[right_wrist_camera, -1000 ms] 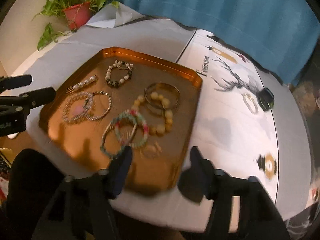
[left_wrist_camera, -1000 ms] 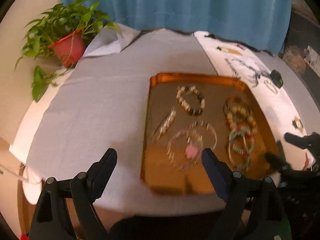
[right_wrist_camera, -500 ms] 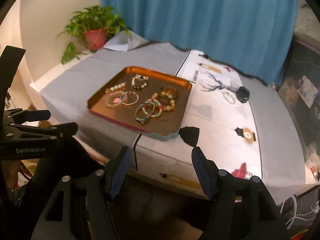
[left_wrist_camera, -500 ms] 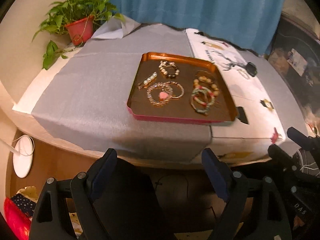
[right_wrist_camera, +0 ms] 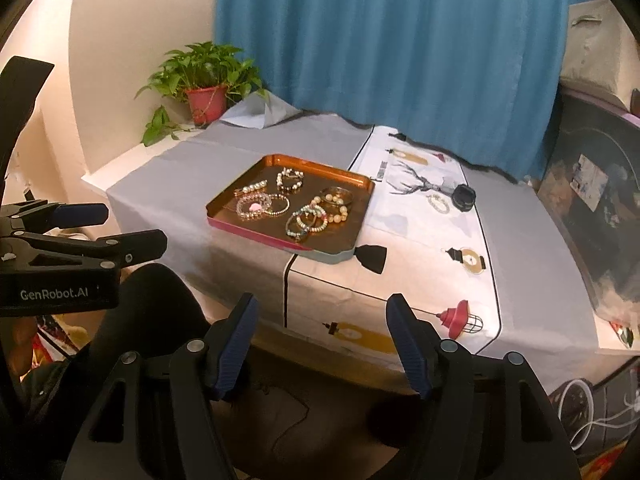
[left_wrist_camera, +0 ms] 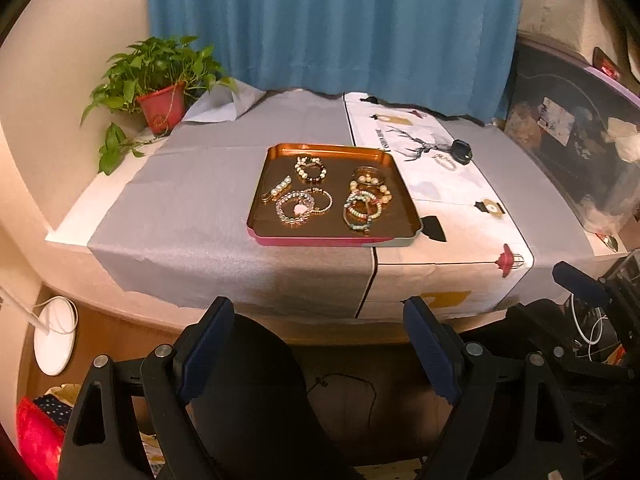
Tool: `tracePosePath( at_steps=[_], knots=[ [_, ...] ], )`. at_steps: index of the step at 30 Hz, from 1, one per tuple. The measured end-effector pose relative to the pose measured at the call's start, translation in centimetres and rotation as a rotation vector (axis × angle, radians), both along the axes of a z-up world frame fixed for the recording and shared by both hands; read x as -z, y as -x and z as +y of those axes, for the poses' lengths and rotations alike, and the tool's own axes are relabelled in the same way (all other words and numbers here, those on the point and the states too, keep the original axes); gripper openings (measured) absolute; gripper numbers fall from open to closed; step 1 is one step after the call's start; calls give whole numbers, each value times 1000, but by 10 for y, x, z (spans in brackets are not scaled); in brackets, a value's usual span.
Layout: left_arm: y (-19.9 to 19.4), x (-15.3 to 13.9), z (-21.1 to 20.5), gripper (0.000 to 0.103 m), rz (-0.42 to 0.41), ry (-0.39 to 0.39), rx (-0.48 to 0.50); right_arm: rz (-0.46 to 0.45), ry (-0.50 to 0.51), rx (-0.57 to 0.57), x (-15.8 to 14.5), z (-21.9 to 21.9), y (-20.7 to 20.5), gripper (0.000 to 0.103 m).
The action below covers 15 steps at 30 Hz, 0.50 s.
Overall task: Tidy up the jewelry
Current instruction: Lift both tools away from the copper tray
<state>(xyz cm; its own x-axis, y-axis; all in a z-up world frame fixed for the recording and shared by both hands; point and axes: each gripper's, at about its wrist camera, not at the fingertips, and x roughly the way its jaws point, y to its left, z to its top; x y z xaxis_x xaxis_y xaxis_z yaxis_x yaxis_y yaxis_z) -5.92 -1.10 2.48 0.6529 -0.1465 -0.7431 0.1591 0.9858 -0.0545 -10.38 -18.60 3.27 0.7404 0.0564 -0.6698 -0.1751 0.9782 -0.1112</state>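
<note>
The left hand-held gripper sits at the bottom of its view with its jaws spread wide and nothing between them; the right hand-held gripper is likewise wide and empty at the bottom of its own view; both hang in front of the near edge of the bench, well apart from the jewelry. The tray, copper inside with a red front wall, lies in the middle of the left view on the grey cloth; it holds a pearl bracelet toward the back, a pearl clip at the left, a clear bead bracelet with a pink charm in front of it, and a pile of green and cream bead bracelets at the right. Right of the tray, on the printed white cloth, a small bracelet lies just beside a black round box. A potted plant stands at the upper left; a blue curtain fills the top.
</note>
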Motion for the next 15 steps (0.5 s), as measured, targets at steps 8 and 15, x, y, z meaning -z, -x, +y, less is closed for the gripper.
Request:
tracePosePath(
  at_steps=[8,15],
  knots=[
    [11,-10,-4,84,-31,-10,5,-27,-6,-2,-8,-3,13,68],
    [10,-8,-10,84,-27,-22,15,-25,-13,7,-7,-8,11,68]
  ],
)
